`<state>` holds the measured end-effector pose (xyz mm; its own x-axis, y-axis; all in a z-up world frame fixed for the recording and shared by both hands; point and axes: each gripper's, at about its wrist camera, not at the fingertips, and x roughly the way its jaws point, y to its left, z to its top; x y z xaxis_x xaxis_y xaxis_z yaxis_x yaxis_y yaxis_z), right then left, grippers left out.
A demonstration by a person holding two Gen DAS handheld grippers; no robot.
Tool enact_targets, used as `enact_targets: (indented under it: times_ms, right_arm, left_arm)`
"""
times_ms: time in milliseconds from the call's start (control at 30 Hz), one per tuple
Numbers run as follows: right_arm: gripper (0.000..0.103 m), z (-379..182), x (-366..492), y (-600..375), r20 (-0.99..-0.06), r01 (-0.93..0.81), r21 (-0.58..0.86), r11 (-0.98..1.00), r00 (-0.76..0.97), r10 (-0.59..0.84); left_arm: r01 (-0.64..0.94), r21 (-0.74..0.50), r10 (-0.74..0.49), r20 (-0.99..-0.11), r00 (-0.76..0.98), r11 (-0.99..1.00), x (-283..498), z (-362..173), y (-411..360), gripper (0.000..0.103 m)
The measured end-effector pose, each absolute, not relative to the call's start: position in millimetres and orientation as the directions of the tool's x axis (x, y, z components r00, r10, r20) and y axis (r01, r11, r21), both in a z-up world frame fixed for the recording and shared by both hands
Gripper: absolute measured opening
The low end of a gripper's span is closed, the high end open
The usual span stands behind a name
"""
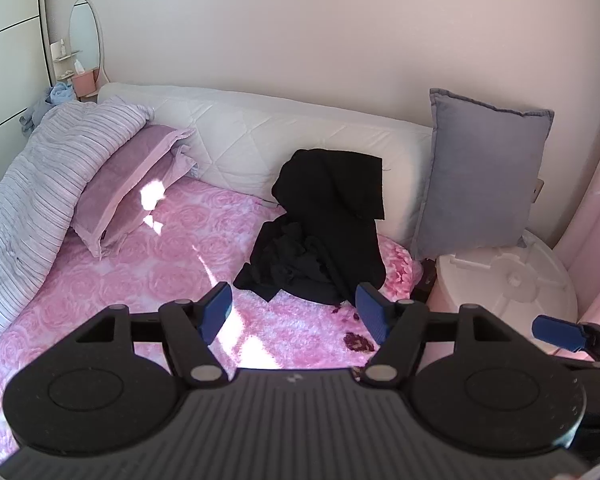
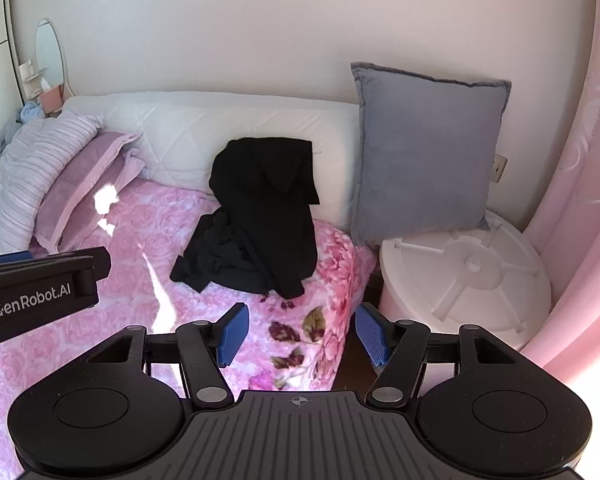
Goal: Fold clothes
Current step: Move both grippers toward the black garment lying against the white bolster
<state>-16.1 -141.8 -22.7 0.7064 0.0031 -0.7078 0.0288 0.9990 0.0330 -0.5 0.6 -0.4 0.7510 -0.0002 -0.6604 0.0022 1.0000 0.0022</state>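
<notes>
Hovering over the pink rose-patterned bed, we hold both claws spread wide and empty: the left claw and the right claw each show ridged blue pads well apart with nothing between them, presumably so either can take an edge of cloth. The task's thing, a heap of black clothes, lies at about 12 o'clock from both claws, near the head of the bed; its upper part leans up against the white quilted headboard while its lower part spills crumpled onto the bedspread. That propping seems to come from the soft padding behind it, which lets limp fabric rest at a slant. The cloth looks thin, matte and floppy, with loose wrinkles and a pointed corner hanging at about 7 o'clock of the heap, so we judge it is not folded flat now. At 2 o'clock a grey cushion stands on a white round plastic tub; at 10 o'clock a mauve pillow leans on a striped ribbed quilt.
</notes>
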Motion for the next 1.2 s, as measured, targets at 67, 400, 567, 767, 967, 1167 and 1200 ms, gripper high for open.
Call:
enact_targets:
  times_ms: [67, 400, 567, 767, 967, 1167, 1200]
  right_arm:
    - [0.063, -21.9, -17.1, -138.6, -0.709, 0.028, 0.032, 0.999, 0.705, 0.003]
    - [0.063, -17.9, -23.0, -126.3, -0.712, 0.030, 0.031, 0.999, 0.702, 0.001]
    - [0.063, -19.9, -30.1, -120.2, -0.707, 0.041, 0.033, 0.999, 0.708, -0.005]
    - [0.063, -19.2, -34.9, -119.4, -0.692, 0.038, 0.048, 0.998, 0.722, 0.006]
    - [0.063, -20.1, -35.8, -117.2, -0.693, 0.046, 0.054, 0.997, 0.721, 0.005]
    - [0.063, -26.1, -38.4, -111.3, -0.698, 0.051, 0.042, 0.998, 0.716, -0.007]
    - [0.063, -26.7, -38.3, -109.9, -0.698, 0.049, 0.037, 0.998, 0.716, -0.009]
  left_arm:
    - [0.002, 0.007, 0.003, -0.662, 0.749, 1.000, -1.7, -1.3, 2.0, 0.066]
    - [-0.001, -0.002, 0.000, -0.657, 0.754, 1.000, -19.1, -4.7, 35.7, 0.066]
    - [0.002, 0.003, 0.001, -0.650, 0.760, 1.000, -28.4, -5.8, 48.4, 0.066]
    - [0.013, 0.003, -0.007, -0.650, 0.760, 1.000, -30.4, -4.5, 54.4, 0.066]
    - [0.029, 0.001, -0.021, -0.657, 0.754, 1.000, -29.1, -6.1, 57.5, 0.066]
    - [0.044, 0.000, -0.033, -0.670, 0.742, 0.999, -25.9, -10.8, 61.1, 0.066]
    - [0.046, -0.002, -0.035, -0.670, 0.742, 0.999, -25.8, -11.4, 62.4, 0.066]
